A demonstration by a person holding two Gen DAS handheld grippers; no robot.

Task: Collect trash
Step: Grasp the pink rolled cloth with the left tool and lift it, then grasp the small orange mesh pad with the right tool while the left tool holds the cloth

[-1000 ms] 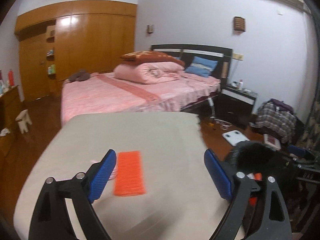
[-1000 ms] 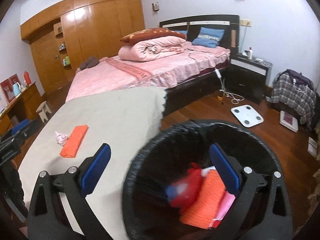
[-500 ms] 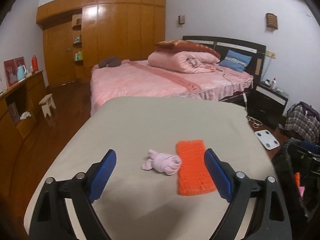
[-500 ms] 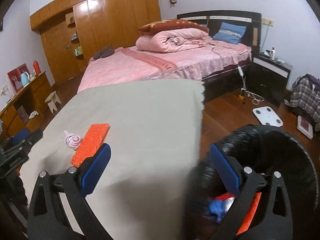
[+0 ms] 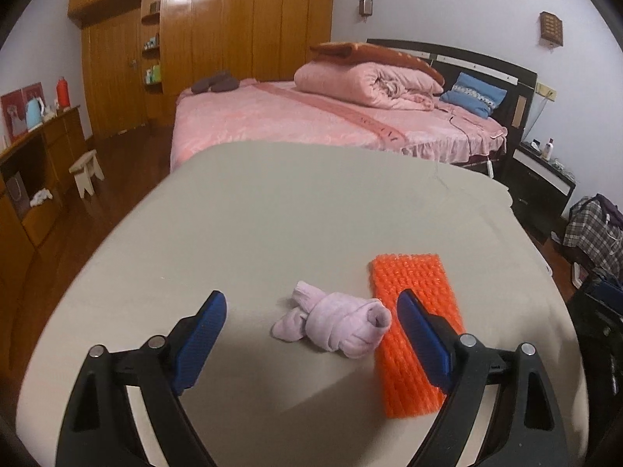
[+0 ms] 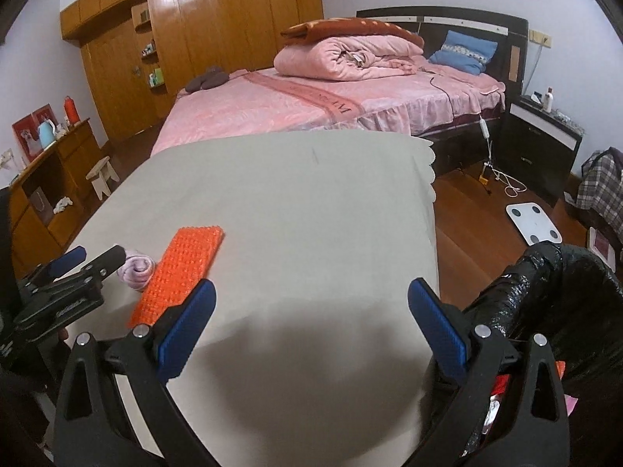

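Observation:
A pink knotted wad (image 5: pixel 335 325) lies on the beige-covered table (image 5: pixel 292 214). My left gripper (image 5: pixel 311 299) is open and straddles the wad without touching it. An orange bubble-wrap sheet (image 5: pixel 409 284) lies just right of the wad, partly under the right pad. In the right wrist view the same orange sheet (image 6: pixel 183 268) and pink wad (image 6: pixel 136 268) sit at the left, with the left gripper (image 6: pixel 95 257) beside them. My right gripper (image 6: pixel 311 290) hangs open over bare cloth, holding nothing. The black-bagged bin (image 6: pixel 545 292) with trash inside stands at the lower right.
A pink bed (image 6: pixel 311 105) stands behind the table, and a wooden wardrobe (image 6: pixel 214 31) lines the far wall. A dark nightstand (image 6: pixel 541 151), a white scale (image 6: pixel 533 222) and a plaid bag (image 6: pixel 599 183) are to the right. A sideboard (image 5: pixel 35 179) and a small stool (image 5: pixel 87 171) stand on the left.
Both views have swung left, away from the bin and over the table. The pink wad has come between my left jaws. The bin has slid to the right edge.

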